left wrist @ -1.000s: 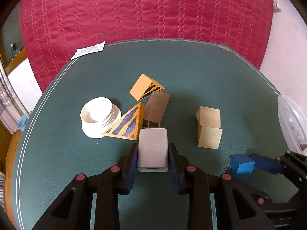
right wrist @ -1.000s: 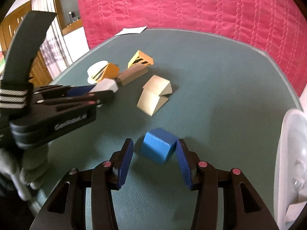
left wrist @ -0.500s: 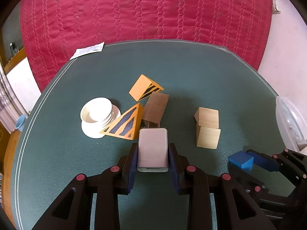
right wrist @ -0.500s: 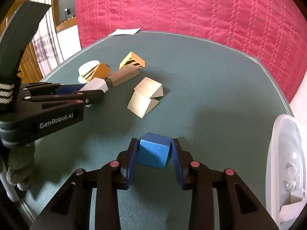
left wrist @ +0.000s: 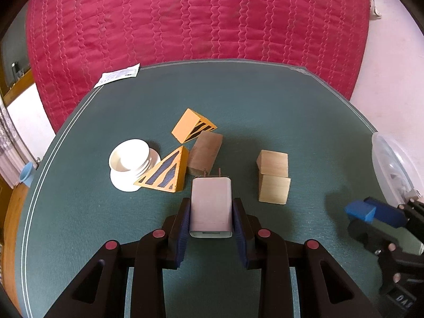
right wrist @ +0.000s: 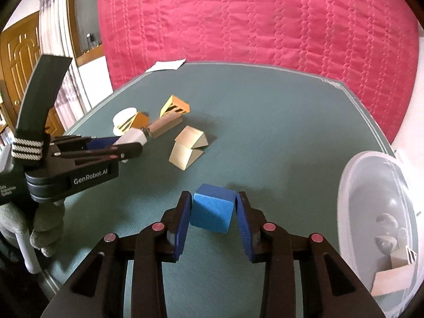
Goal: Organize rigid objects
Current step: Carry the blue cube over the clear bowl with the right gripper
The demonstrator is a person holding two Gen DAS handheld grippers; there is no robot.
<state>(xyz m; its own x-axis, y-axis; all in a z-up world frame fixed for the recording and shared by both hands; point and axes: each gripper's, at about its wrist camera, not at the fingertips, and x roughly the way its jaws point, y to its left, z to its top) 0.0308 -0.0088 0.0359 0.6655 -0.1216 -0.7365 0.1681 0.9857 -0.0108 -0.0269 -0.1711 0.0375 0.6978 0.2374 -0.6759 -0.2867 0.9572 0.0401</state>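
The solid blue cube [right wrist: 213, 208] sits low in the centre of the right wrist view, clamped between the right gripper [right wrist: 213, 212] fingers, above the green worktop [right wrist: 278, 137]. Low in the centre of the left wrist view, the left gripper [left wrist: 211, 218] fingers pinch a white plastic plug adapter [left wrist: 211, 206]. A clear plastic tub [right wrist: 371, 212] stands at the right edge.

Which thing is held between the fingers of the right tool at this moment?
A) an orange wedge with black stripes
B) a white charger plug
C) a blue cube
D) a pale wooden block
C: in the right wrist view the blue cube sits pressed between the two pads of the right tool, while the white charger plug is in the left tool.
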